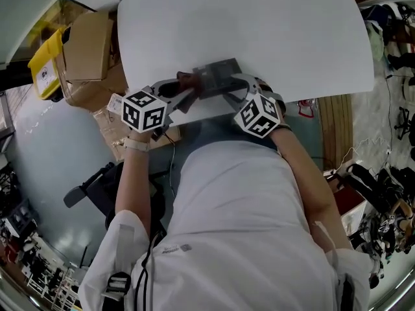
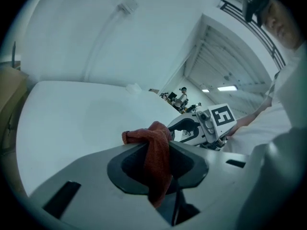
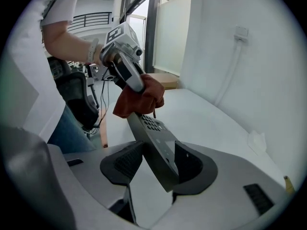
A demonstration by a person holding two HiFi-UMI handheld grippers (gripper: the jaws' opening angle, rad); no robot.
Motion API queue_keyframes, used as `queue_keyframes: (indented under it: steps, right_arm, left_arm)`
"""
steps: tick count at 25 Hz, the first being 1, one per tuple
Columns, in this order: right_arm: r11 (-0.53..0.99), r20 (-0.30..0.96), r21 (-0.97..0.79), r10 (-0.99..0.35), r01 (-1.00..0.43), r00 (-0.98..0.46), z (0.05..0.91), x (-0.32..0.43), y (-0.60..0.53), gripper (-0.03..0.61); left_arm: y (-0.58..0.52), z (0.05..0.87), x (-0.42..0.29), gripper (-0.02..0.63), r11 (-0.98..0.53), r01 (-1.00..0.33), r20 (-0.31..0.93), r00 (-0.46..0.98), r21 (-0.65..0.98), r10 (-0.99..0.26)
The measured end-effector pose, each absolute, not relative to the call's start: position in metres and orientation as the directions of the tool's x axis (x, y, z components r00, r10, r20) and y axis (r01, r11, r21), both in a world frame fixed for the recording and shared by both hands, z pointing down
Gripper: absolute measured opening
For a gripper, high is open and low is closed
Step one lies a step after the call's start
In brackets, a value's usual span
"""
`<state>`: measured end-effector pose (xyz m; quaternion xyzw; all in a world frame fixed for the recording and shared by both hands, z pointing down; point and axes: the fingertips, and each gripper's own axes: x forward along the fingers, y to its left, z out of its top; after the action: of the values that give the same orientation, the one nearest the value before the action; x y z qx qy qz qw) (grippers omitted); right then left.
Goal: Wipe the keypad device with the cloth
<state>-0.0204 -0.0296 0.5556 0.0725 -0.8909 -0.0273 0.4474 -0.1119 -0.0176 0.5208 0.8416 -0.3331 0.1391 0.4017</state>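
The grey keypad device [image 3: 160,145] is held tilted above the table's near edge, my right gripper [image 3: 158,164] shut on its lower end; its dark keys face up. It shows as a grey slab [image 1: 217,76] in the head view. The red-brown cloth [image 2: 156,157] hangs pinched in my left gripper [image 2: 158,169], which is shut on it. In the right gripper view the cloth [image 3: 139,97] lies bunched against the device's far end, under the left gripper [image 3: 125,66]. In the head view my left gripper [image 1: 178,92] and right gripper [image 1: 237,86] meet at the device, the cloth [image 1: 186,78] between them.
The white table [image 1: 259,31] stretches away beyond the grippers. Cardboard boxes [image 1: 87,57] and a yellow bin [image 1: 45,63] stand on the floor at the left. A dark chair [image 1: 97,186] sits beside the person's left leg. A wall outlet with cable [image 3: 240,32] is behind the table.
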Motion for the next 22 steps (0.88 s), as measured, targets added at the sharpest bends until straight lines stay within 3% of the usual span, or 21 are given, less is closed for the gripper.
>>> queue_keyframes:
  steps: [6, 22]
  right_arm:
    - [0.987, 0.791, 0.078, -0.146, -0.14, -0.594, 0.557, -0.022, -0.03, 0.186]
    - [0.988, 0.818, 0.049, -0.122, -0.144, -0.562, 0.561, -0.024, -0.031, 0.186]
  left_arm:
    - [-0.008, 0.53, -0.09, 0.098, -0.522, -0.585, 0.514, 0.806, 0.62, -0.292]
    - [-0.025, 0.557, -0.086, 0.094, -0.493, -0.682, 0.647, 0.711, 0.54, -0.275]
